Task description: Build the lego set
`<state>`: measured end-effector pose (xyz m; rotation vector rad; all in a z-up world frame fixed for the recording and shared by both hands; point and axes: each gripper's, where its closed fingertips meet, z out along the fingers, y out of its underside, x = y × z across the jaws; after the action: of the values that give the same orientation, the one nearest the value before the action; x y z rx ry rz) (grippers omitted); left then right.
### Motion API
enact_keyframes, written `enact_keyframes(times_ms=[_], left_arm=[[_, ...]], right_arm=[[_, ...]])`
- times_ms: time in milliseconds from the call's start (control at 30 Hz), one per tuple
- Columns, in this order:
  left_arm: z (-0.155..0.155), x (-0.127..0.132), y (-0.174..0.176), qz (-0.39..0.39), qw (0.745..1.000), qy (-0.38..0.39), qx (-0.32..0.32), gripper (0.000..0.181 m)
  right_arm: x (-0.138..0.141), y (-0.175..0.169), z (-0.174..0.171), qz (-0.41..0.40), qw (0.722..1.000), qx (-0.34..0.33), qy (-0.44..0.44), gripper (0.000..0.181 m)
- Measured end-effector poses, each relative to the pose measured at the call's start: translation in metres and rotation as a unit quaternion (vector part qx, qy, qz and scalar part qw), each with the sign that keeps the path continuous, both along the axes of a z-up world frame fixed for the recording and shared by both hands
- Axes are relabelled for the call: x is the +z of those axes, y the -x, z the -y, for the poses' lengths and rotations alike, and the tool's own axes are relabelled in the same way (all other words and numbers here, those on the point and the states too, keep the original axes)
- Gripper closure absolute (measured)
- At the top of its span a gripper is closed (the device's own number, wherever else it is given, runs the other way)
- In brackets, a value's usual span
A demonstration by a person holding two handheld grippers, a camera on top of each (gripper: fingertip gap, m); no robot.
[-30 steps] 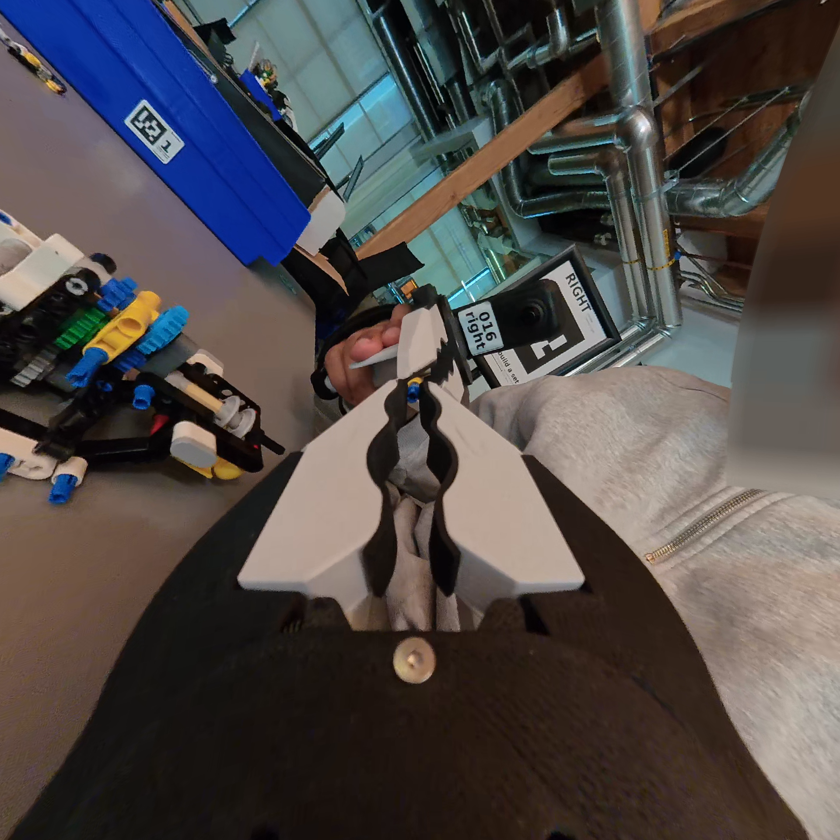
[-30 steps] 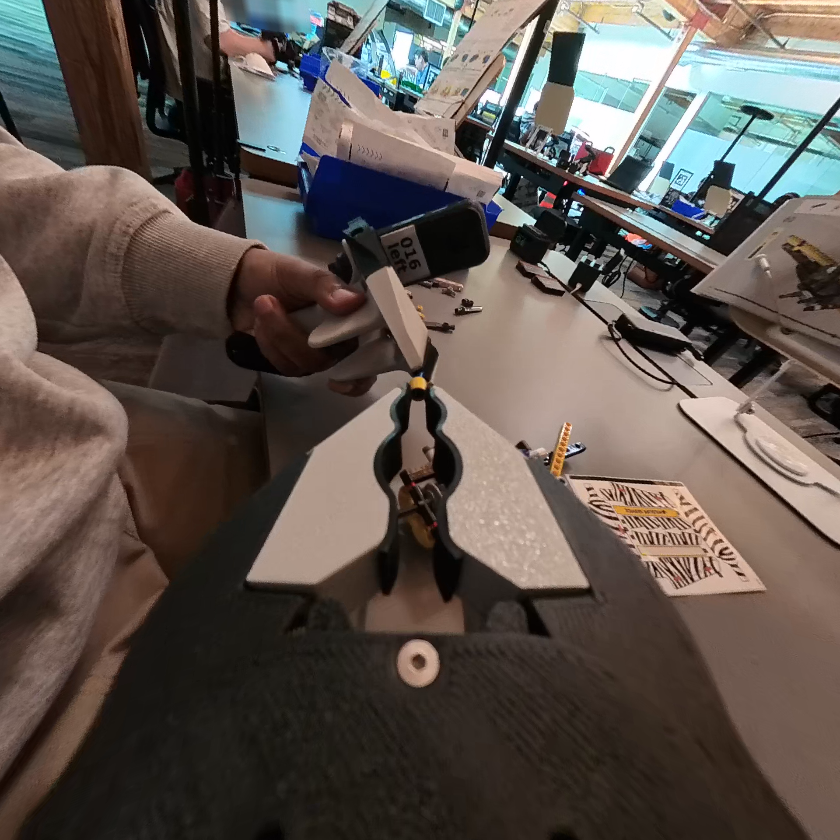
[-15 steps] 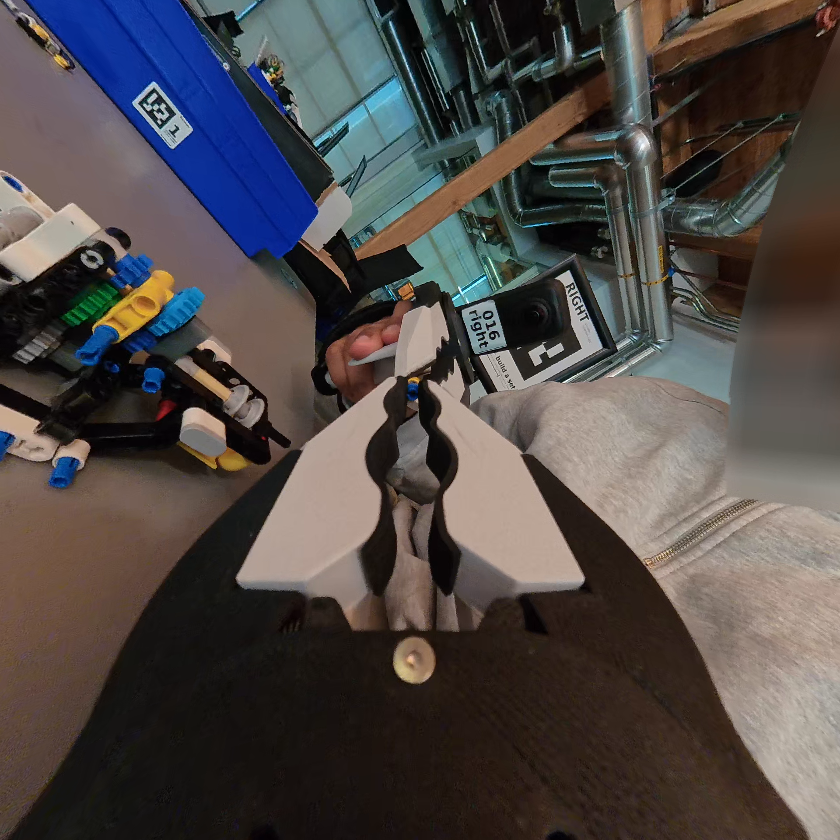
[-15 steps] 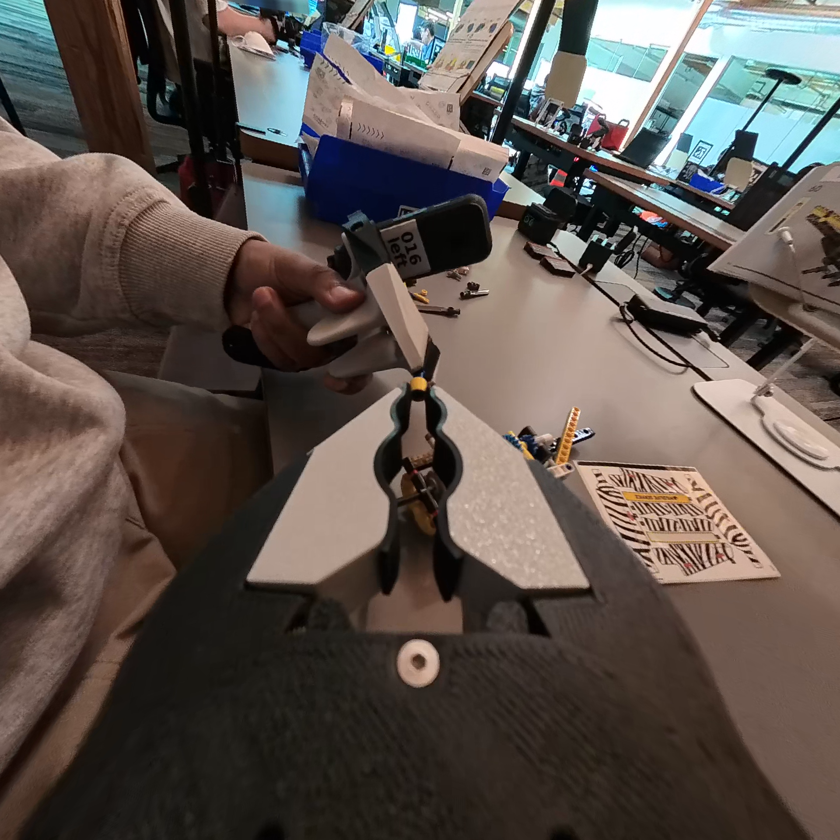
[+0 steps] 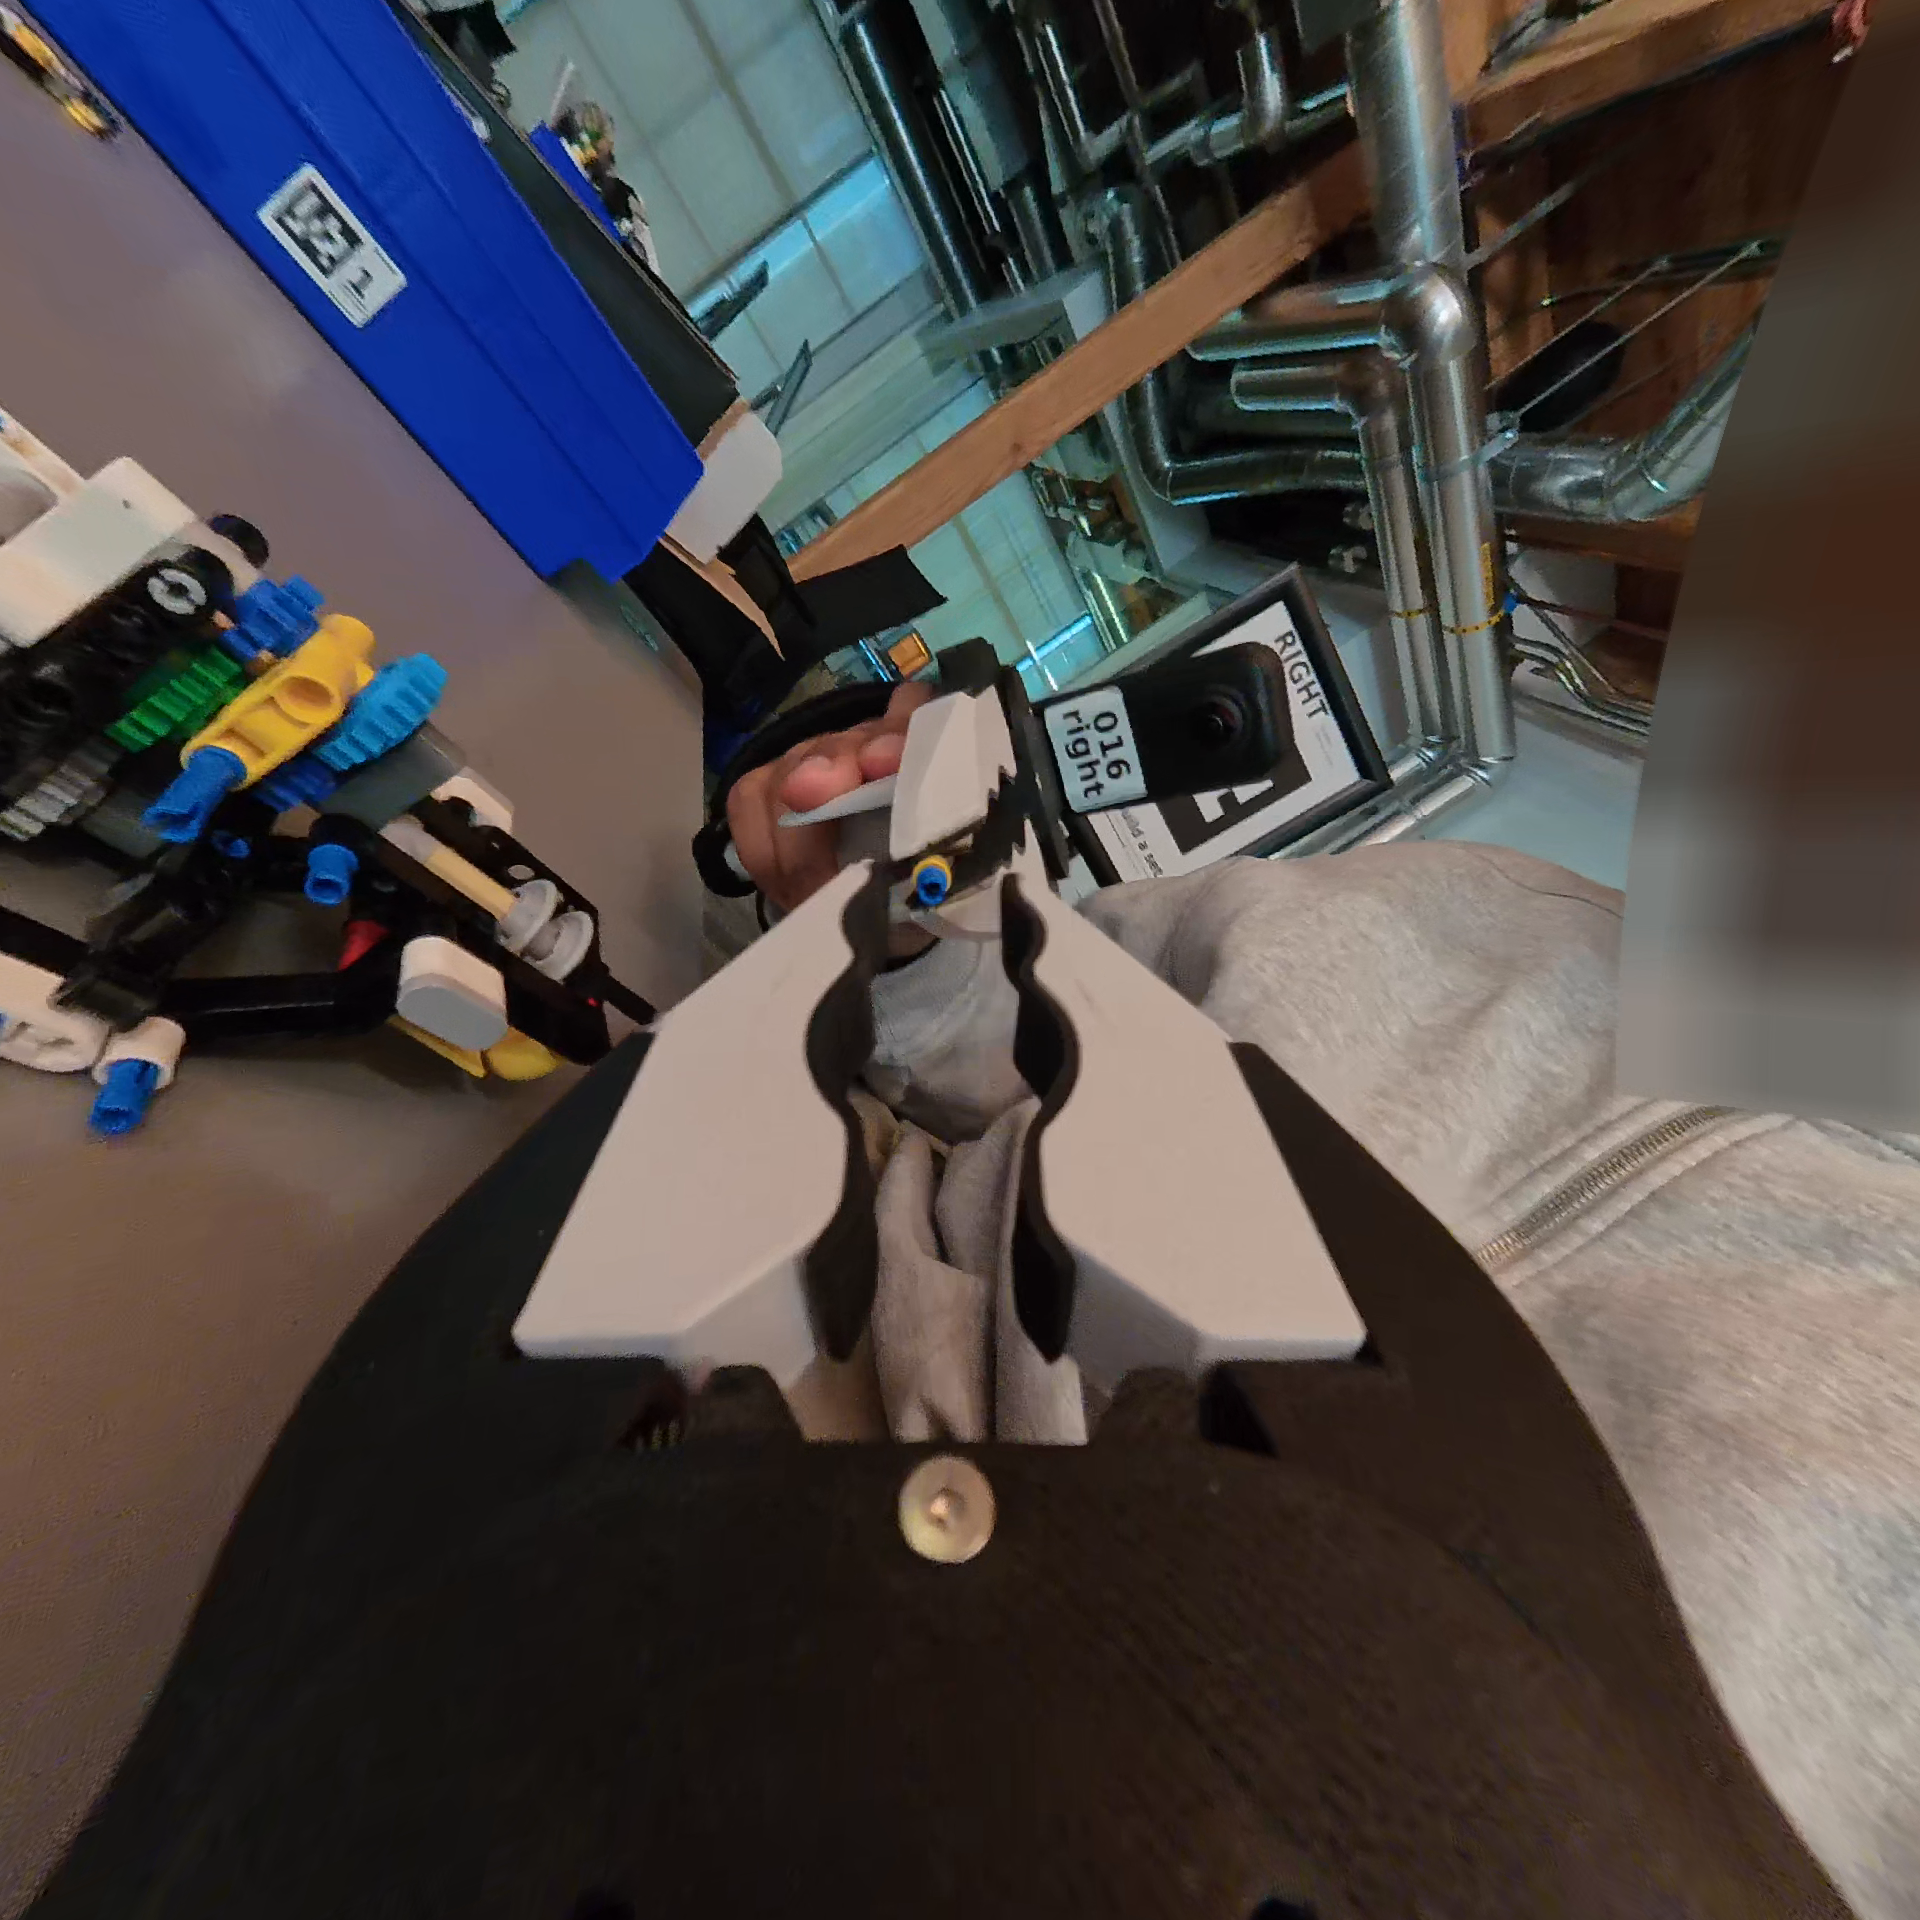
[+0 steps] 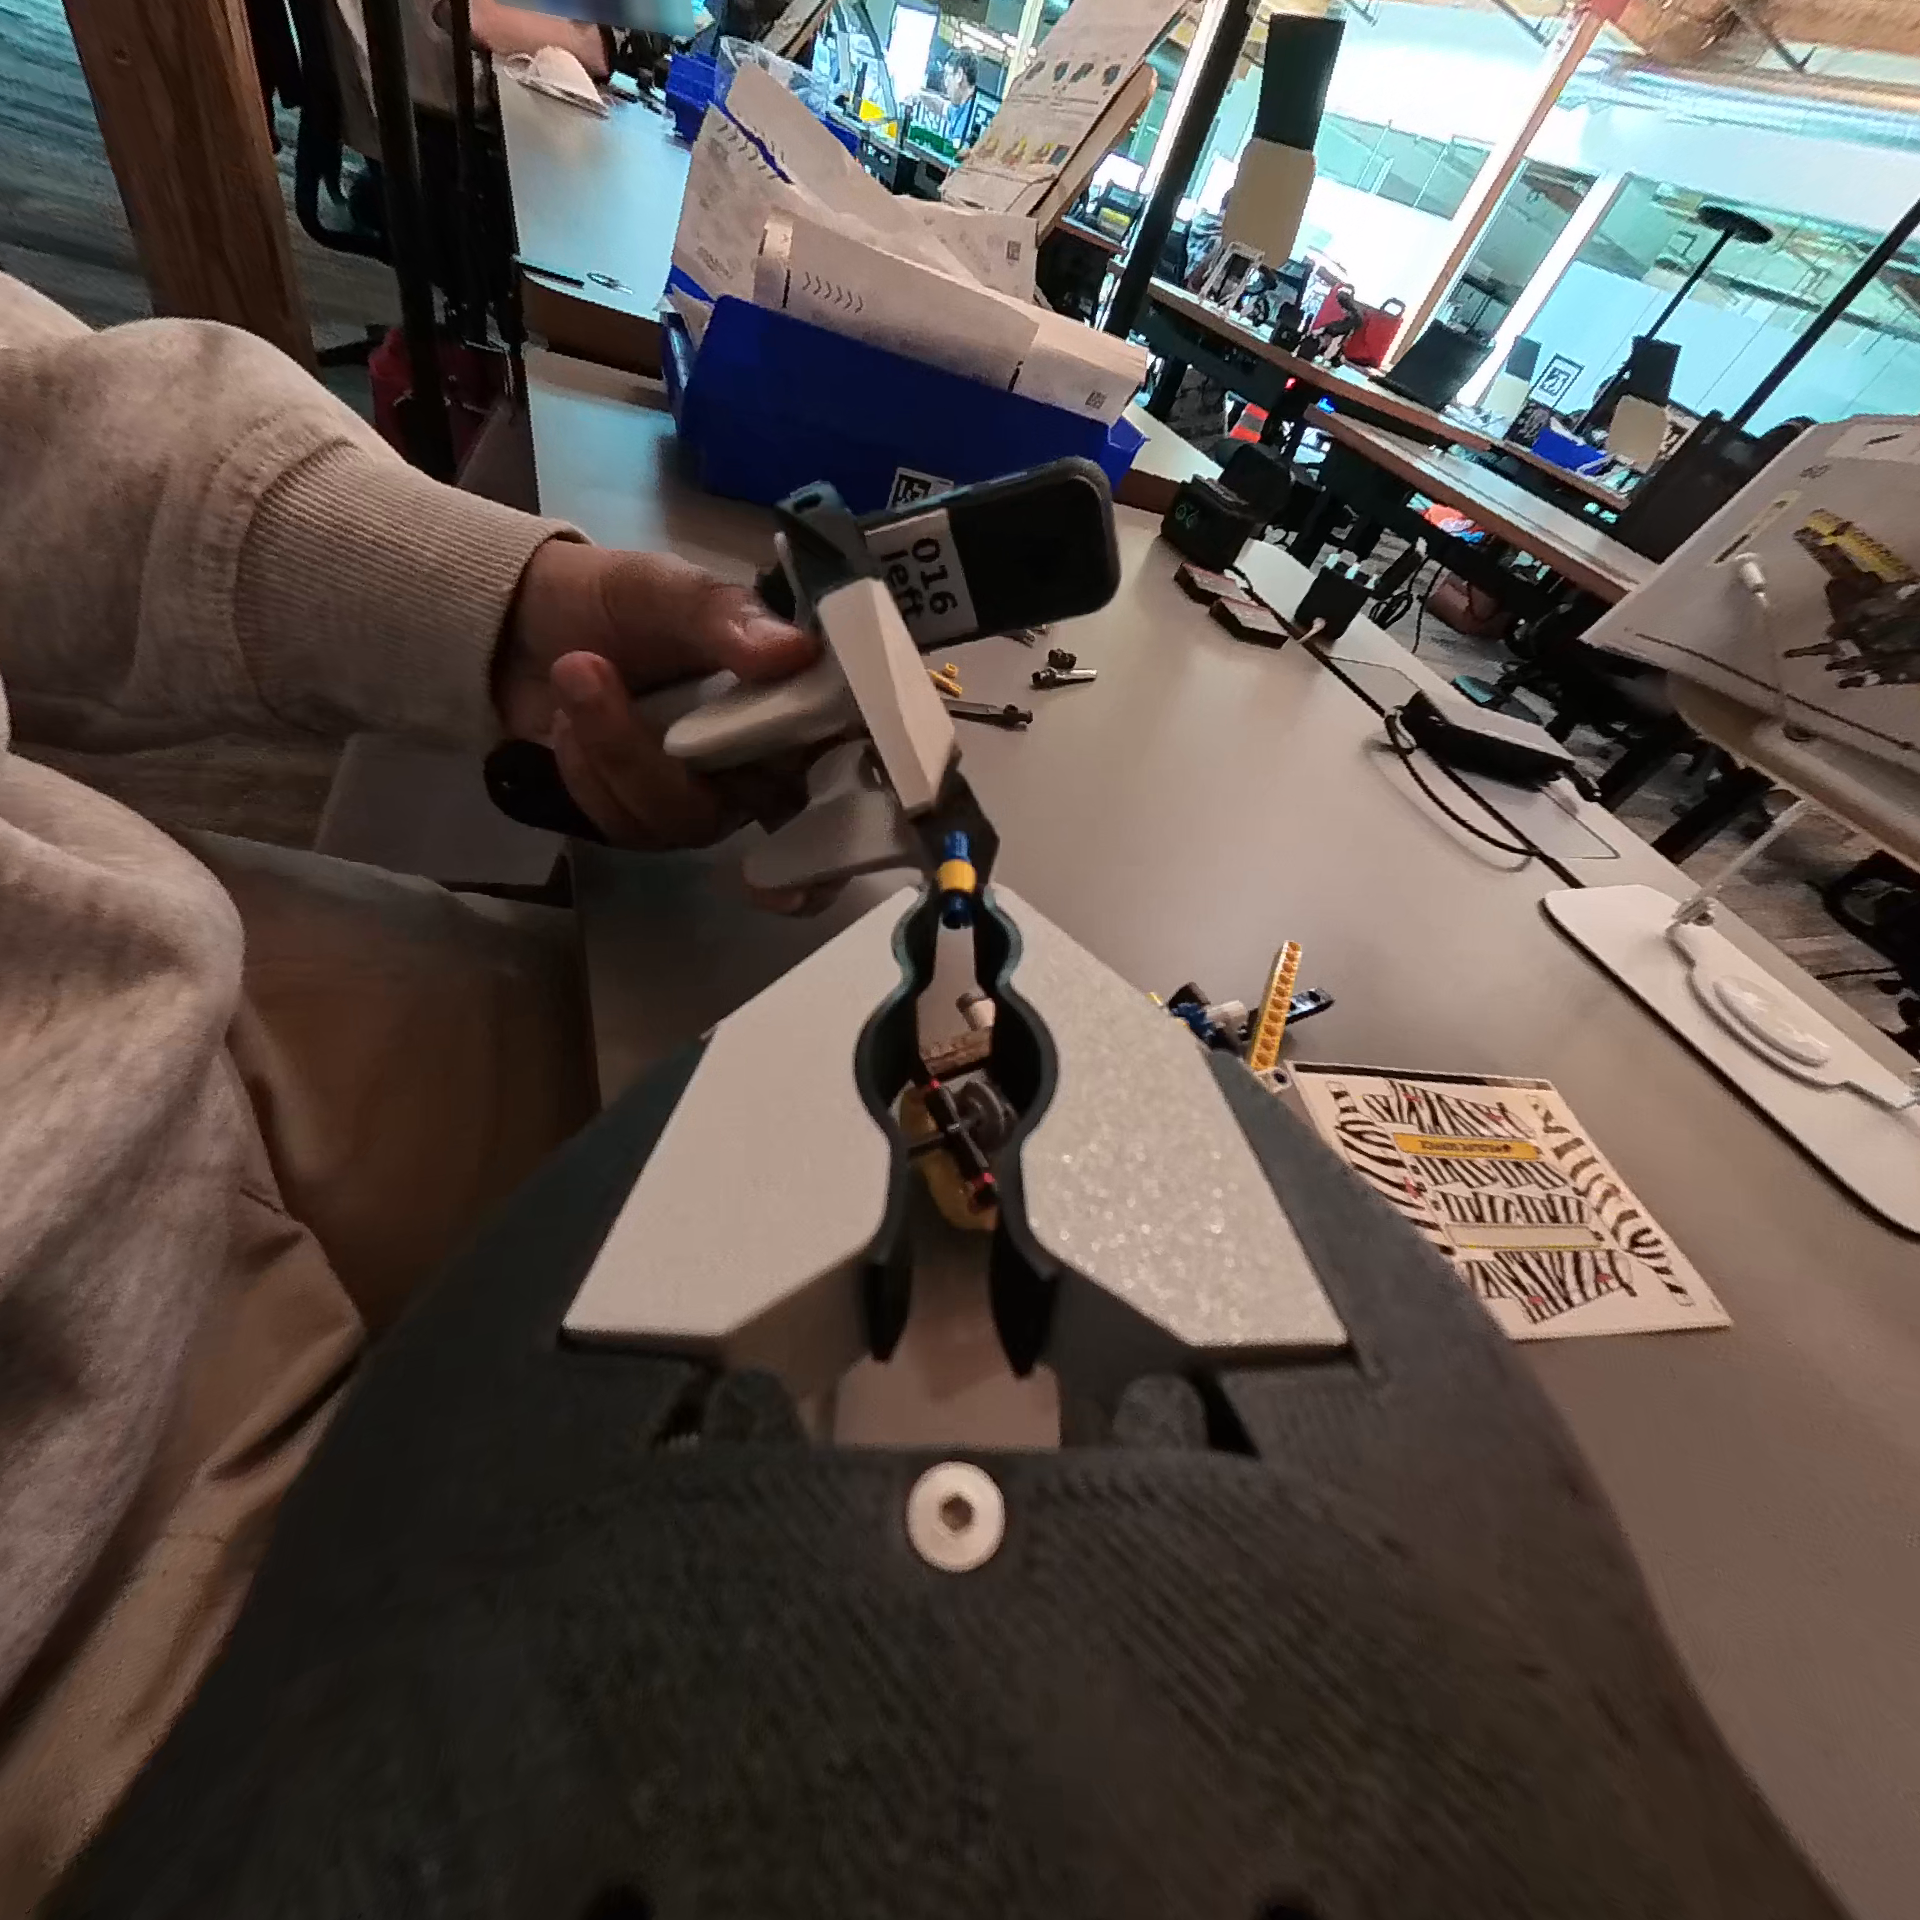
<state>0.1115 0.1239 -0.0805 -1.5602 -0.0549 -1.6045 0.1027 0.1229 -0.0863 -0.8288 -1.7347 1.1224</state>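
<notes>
My right claw (image 6: 951,914) pinches a small blue-and-yellow pin (image 6: 953,878) tip to tip with my left claw (image 5: 930,883), whose jaws stand parted around it. I judge this a mid-air handover; next, one claw must release cleanly. The half-built model (image 5: 260,831) waits near the desk's (image 5: 312,1247) front edge.

Blue bin (image 6: 883,431), zebra-striped sticker sheet (image 6: 1486,1205)

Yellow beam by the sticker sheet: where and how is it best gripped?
Probably pinch the yellow beam at its free upper end, coming from above, fingers across its thin faces. It stands tilted up, lower end among loose parts beside the sticker sheet.
</notes>
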Motion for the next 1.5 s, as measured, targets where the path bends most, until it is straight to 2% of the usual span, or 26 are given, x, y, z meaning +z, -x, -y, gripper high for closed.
enact_keyframes(times_ms=[200,400,667,967,1100,1500], left_arm=[[0.001,0.001,0.002,0.001,1.000,-0.001,-0.002,0.165],[0.002,0.002,0.007,0.007,1.000,-0.007,0.003,0.179],[-0.001,0.000,0.009,0.001,1.000,-0.001,0.014,0.179],[0.000,-0.002,0.005,-0.011,1.000,0.007,0.007,0.179],[0.001,0.002,0.003,0.015,1.000,0.009,0.000,0.179],[0.001,0.002,-0.002,0.019,1.000,0.016,-0.010,0.177]], right_arm=[[0.002,0.000,0.000,-0.004,1.000,0.004,0.013,0.176],[0.003,-0.002,0.003,-0.004,0.999,0.018,0.031,0.176],[0.003,-0.001,0.002,-0.026,1.000,0.004,0.016,0.173],[0.001,-0.001,0.002,0.000,1.000,0.016,0.025,0.176],[0.004,-0.003,0.003,0.000,0.999,0.019,0.026,0.176],[0.003,-0.003,0.003,0.007,1.000,0.019,0.024,0.176]])
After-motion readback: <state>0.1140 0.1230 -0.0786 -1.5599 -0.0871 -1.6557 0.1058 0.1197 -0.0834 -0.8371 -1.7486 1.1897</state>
